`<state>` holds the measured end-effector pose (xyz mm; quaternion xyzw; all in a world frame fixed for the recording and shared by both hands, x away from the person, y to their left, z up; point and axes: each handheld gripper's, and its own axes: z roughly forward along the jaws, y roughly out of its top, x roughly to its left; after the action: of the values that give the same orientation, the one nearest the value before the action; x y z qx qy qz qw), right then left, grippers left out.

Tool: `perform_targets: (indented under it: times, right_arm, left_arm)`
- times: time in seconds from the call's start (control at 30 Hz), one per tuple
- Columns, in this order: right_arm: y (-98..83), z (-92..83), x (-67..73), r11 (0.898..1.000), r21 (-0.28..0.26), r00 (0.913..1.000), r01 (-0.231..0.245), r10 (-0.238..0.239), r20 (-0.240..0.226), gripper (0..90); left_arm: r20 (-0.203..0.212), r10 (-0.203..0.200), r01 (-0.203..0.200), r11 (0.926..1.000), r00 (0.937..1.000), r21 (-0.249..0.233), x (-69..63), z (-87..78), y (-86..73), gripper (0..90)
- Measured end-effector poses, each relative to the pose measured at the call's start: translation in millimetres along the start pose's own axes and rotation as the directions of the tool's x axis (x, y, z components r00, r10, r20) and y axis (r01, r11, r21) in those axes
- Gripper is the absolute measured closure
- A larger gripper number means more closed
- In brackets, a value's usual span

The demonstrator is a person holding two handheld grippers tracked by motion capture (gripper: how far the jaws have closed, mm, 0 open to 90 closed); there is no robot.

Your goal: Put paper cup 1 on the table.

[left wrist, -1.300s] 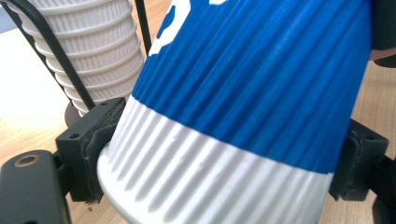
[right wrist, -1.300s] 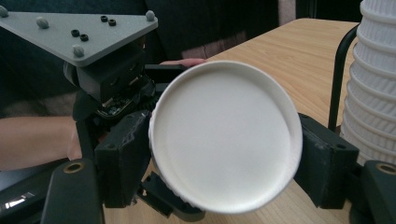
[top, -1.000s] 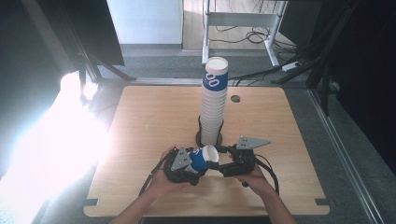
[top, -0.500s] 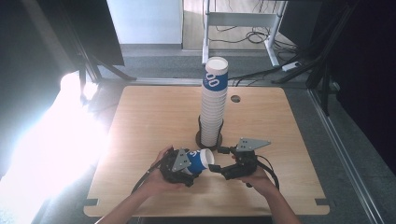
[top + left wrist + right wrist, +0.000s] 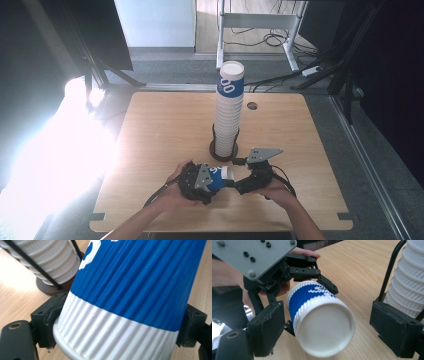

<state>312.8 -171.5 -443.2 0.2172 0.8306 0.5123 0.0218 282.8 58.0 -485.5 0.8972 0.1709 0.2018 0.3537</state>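
- Left tool (image 5: 217, 181) pinches a blue-and-white ribbed paper cup (image 5: 219, 177) lying sideways.
- Right tool (image 5: 337, 332) has just spread; its jaws clear the cup's base.
- Tall cup stack (image 5: 228, 115) in a black wire holder (image 5: 223, 152) stands just behind on the table (image 5: 165, 125).

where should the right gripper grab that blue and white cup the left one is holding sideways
The right gripper, its jaws just opened, is best closed across the white ribbed band at the base of the cup, coming from the base end that faces it. The cup lies level with its flat bottom towards that gripper, and the left gripper already clamps the body, so only the base end is free.
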Motion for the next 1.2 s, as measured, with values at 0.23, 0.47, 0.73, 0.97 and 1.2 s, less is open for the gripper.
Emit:
perform_targets:
  times: [0.23, 0.47, 0.73, 0.97, 1.2]
  right_arm:
    - [-3.5, 8.0, -1.1, 0.999, 0.04, 0.9999, -0.009, 0.01, -0.012, 13.1]
    - [-6.0, 13.2, 0.4, 0.998, 0.063, 0.9996, -0.008, 0.01, -0.028, 13.2]
    - [-9.7, 20.9, -0.1, 0.997, 0.08, 0.9983, -0.014, 0.018, -0.055, 19.8]
    - [-9.5, 19.8, 2.3, 0.997, 0.071, 0.9981, 0.001, 0.003, -0.062, 25.9]
    - [-10.8, 16.6, 2.8, 0.999, 0.035, 0.9976, -0.002, 0.004, -0.069, 27.0]
  left_arm:
    - [-0.002, 0.023, -0.023, 0.9996, 0.9997, 0.013, -3.4, 2.1, 2.6, 13.5]
    - [-0.008, 0.019, -0.019, 0.9998, 0.9998, -0.003, -3.3, 0.4, 4.2, 13.4]
    - [-0.006, 0.014, -0.014, 0.9997, 0.9999, -0.018, -2.9, -1.8, 5.8, 13.4]
    - [-0.002, 0.013, -0.013, 0.9997, 0.9999, -0.02, -2.8, -1.0, 4.3, 12.6]
    - [0.01, -0.014, 0.015, 0.9993, 0.9998, -0.034, -2.2, -1.9, 5.5, 10.2]
